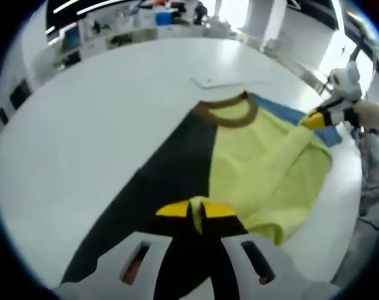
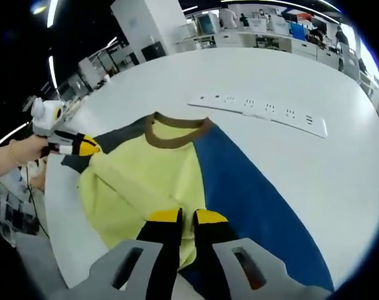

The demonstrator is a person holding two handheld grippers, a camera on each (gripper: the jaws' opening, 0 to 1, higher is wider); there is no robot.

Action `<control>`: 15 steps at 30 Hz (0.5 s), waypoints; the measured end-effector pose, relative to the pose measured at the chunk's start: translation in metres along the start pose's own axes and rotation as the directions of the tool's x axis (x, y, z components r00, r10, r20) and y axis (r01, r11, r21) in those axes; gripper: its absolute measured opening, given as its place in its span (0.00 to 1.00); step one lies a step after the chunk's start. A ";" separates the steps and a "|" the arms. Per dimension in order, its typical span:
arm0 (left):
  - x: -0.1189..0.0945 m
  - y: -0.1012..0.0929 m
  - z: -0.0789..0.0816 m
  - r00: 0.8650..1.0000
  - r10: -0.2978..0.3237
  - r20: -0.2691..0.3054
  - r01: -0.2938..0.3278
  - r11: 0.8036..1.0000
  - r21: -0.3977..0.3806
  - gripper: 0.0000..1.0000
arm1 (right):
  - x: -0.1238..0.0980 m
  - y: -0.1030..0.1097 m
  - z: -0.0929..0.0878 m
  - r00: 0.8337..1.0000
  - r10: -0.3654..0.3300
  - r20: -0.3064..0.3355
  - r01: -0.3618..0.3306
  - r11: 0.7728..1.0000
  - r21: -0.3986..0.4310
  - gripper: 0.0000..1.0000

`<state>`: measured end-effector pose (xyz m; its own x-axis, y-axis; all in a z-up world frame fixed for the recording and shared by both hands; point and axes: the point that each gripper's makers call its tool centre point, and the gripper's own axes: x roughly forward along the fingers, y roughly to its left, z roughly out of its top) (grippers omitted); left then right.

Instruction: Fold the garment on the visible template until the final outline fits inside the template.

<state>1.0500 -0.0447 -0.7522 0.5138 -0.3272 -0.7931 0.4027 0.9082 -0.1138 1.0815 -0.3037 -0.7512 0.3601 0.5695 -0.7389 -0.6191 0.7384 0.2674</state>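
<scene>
A yellow garment with a brown collar lies on the white table, flanked by a dark panel on the left and a blue panel on the right. My left gripper has its yellow-tipped jaws pressed together on the garment's near edge where yellow meets dark. In the right gripper view it appears at the left, pinching a raised corner of the cloth. My right gripper is shut on the yellow cloth beside the blue panel. It comes into the left gripper view from the right.
A long white power strip lies flat beyond the collar and reads as a thin strip in the left gripper view. A person's hand holds the left gripper. Desks and shelves stand past the table's far edge.
</scene>
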 end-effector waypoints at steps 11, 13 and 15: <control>-0.015 0.001 0.001 0.999 -0.001 0.038 0.002 1.000 -0.028 0.14 | -0.017 -0.003 0.004 0.999 -0.023 0.040 0.023 1.000 0.001 0.20; -0.018 0.001 0.001 0.999 0.000 0.042 0.002 0.999 -0.033 0.15 | -0.020 -0.004 0.004 0.999 -0.023 0.047 0.023 1.000 0.006 0.21; -0.022 0.001 0.000 0.999 0.000 0.053 0.002 0.999 -0.038 0.17 | -0.025 -0.002 0.004 0.998 -0.024 0.057 0.024 1.000 0.005 0.22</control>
<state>1.0395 -0.0364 -0.7346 0.5533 -0.3409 -0.7600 0.3745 0.9168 -0.1386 1.0767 -0.3184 -0.7305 0.4144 0.5710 -0.7087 -0.6070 0.7536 0.2523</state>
